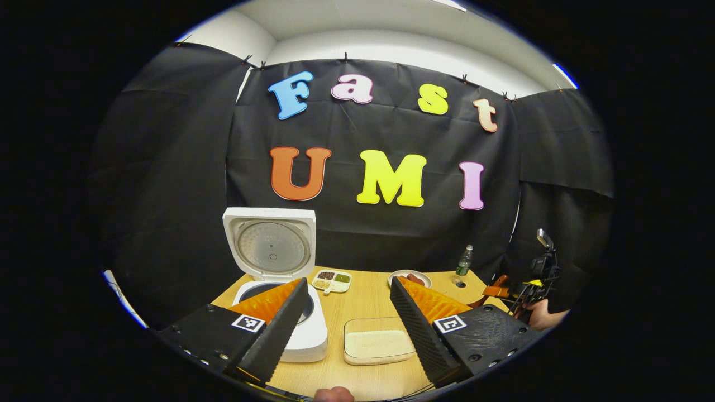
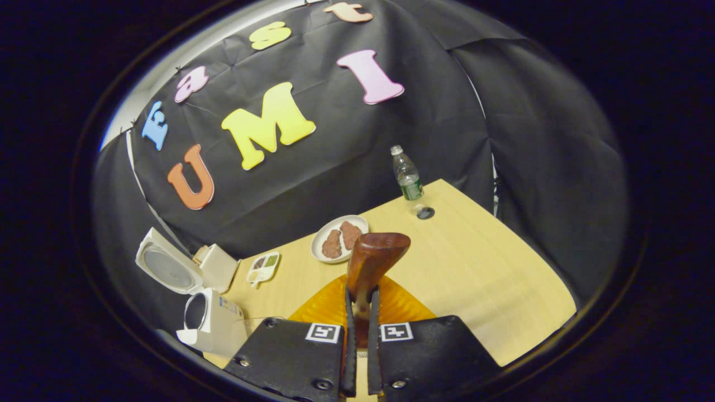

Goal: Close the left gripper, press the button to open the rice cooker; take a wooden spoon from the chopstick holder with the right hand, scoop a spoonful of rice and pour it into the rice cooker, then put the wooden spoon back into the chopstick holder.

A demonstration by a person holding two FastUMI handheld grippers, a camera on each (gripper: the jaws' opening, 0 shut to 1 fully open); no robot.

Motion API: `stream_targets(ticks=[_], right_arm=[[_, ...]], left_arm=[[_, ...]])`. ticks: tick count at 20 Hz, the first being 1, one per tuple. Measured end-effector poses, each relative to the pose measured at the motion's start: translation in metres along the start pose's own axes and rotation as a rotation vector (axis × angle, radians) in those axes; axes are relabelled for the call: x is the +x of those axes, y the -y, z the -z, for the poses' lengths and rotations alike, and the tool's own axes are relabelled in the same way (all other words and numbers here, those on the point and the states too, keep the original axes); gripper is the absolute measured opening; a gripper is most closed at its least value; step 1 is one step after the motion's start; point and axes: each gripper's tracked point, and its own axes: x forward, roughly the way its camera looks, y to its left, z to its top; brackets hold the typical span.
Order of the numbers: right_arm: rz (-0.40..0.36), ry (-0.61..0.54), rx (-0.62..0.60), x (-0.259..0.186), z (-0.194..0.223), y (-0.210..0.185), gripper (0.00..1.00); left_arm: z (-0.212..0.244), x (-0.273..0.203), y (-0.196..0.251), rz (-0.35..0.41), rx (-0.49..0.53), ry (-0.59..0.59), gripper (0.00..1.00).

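The brown wooden spoon [image 2: 373,257] stands clamped between the right gripper [image 2: 361,312]'s two fingers, its bowl raised above the light wooden tabletop [image 2: 480,279]. The white rice cooker [image 1: 285,312] sits at the tabletop's left edge, lid up. Just beside it, near the front edge, lies a shallow white tray of rice [image 1: 379,341]. The left gripper [image 1: 349,290] hovers with fingers wide apart. A white plate with two brown patties [image 2: 339,237] sits toward the back edge.

Left gripper [image 1: 349,312] jaws spread wide; right gripper [image 2: 360,312] jaws nearly together, clamping something.
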Motion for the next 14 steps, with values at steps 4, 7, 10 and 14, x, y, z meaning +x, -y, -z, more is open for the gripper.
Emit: stream_targets(ticks=[4, 7, 10, 14], right_arm=[[0.015, -0.017, -0.033, 0.017, 0.019, 0.008, 0.13], [0.019, -0.021, -0.030, 0.029, 0.034, 0.011, 0.13], [0.030, -0.027, -0.042, 0.039, 0.048, 0.014, 0.14], [-0.012, -0.008, -0.046, 0.038, 0.048, 0.004, 0.20]], left_arm=[[0.004, -0.003, -0.003, -0.029, -0.001, -0.029, 0.95], [0.004, -0.006, -0.009, -0.052, 0.013, -0.041, 0.94], [0.004, -0.006, -0.012, -0.066, 0.020, -0.054, 0.95], [0.002, -0.004, -0.016, -0.063, 0.022, -0.054, 0.95]])
